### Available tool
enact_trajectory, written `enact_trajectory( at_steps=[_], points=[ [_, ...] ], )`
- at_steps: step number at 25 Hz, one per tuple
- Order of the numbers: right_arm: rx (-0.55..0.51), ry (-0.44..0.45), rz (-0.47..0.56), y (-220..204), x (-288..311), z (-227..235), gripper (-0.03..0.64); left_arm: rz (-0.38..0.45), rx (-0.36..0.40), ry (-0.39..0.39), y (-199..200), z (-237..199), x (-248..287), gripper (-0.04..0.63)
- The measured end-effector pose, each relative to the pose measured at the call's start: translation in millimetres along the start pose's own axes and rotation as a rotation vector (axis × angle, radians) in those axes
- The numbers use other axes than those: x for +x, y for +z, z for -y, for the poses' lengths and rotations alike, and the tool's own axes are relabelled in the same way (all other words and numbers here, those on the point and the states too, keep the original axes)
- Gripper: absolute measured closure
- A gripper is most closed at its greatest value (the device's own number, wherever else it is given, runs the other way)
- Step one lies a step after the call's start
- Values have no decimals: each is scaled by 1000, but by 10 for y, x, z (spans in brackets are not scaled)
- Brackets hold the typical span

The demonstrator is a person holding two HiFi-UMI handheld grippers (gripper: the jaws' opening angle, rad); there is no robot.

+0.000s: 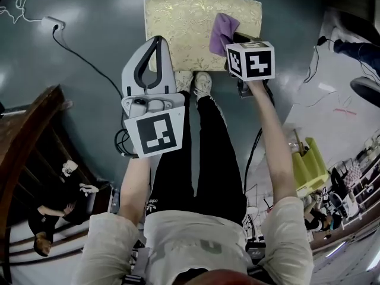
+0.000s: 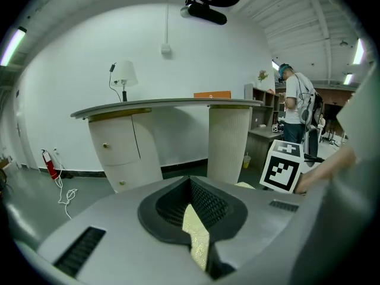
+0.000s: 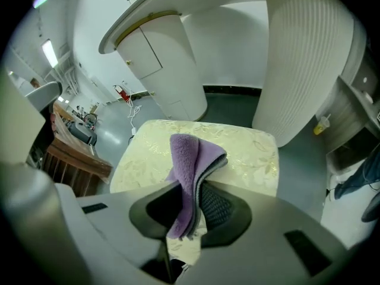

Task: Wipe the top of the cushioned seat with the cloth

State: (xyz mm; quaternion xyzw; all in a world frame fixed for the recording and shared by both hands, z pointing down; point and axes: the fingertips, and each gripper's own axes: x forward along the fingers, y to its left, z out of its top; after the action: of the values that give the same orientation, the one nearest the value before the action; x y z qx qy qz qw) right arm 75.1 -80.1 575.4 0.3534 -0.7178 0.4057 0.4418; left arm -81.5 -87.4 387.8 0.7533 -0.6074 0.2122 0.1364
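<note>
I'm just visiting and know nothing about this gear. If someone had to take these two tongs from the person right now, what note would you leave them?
Right tongs: shut on the purple cloth, held over the right part of the cushioned seat. Whether the cloth touches the seat cannot be told.
Left tongs: shut, nothing in them, held over the seat's near left edge.
Done: the cloth is gripped and at the seat.
Left: wipe it across the whole top. Nothing shows how much has been wiped so far.

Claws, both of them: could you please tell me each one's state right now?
Left claw: closed, empty.
Right claw: closed on the purple cloth.
</note>
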Motion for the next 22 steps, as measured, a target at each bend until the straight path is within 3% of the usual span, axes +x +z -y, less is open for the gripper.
enact_trajectory(
  at_steps=[10,22],
  points=[
    [61,-150,-3,-223,-314,756,531,10,31,-93,88,370,108,589],
    [49,-222,-29,-313,-410,1017,531,24,25,-117,240,481,151,589]
  ],
)
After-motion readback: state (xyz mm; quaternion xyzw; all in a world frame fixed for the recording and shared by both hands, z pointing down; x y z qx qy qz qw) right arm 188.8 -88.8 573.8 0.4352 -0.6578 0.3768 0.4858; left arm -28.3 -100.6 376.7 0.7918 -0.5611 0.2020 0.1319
